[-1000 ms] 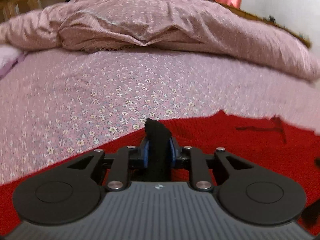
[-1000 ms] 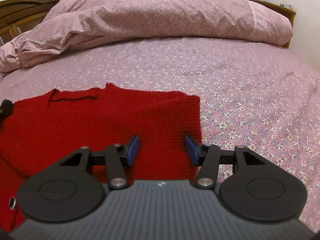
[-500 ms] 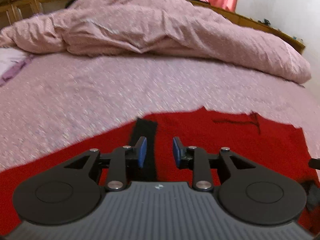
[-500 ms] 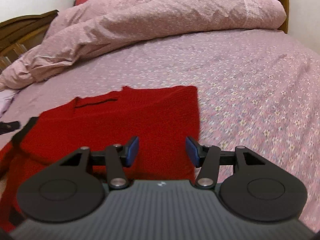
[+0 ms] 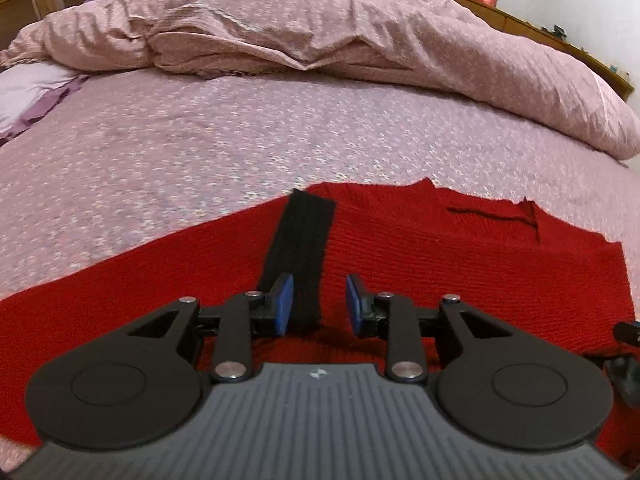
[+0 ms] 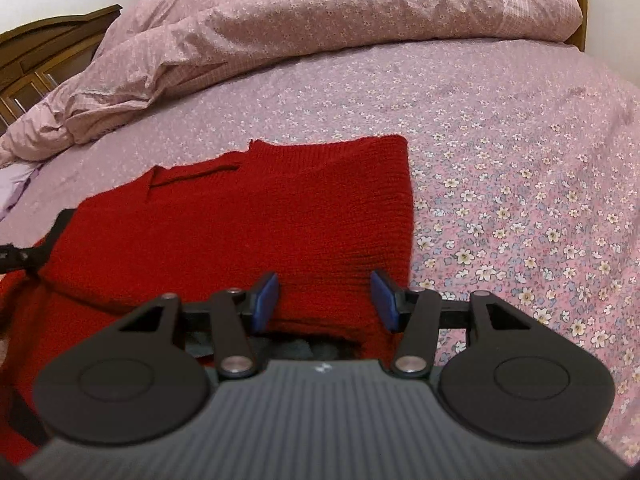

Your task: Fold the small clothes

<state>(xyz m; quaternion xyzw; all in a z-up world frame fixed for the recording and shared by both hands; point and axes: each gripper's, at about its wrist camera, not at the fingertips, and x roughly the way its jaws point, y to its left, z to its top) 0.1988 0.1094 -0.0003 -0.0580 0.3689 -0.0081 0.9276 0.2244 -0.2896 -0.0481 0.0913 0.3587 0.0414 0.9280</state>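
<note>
The red sweater point(image 5: 440, 264) runs off the left wrist view's bottom edge.

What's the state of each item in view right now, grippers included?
red sweater: flat on the bed, sleeve folded across its body
black cuff: lying on the red knit, released, not pinched
left gripper: open, pads clear of the cuff
right gripper: open, nothing between the pads
duvet: bunched up at the far side
bedsheet: spread under the sweater
</note>
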